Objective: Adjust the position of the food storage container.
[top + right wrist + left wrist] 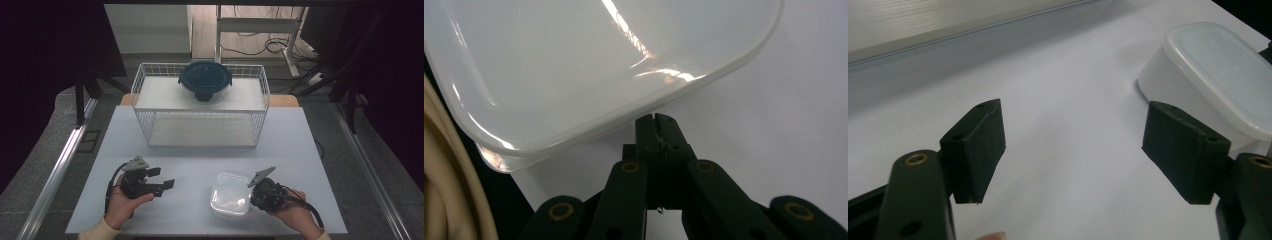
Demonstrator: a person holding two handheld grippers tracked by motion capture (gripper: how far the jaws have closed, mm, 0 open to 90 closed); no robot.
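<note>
Here the right gripper (255, 191), jaws pressed together and empty, nudges the edge of the translucent lidded container (230, 194) at the worktop's (200, 160) near right; the left gripper (162, 179) waits spread; judged next: open and grasp the container's rim

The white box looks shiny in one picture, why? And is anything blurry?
Right gripper view: bright streaks of glare cross the box lid, light bouncing off smooth plastic. Left gripper view: the box looks matte, and the near pads are a little soft. High view: the table is evenly lit, the room around it dark.
</note>
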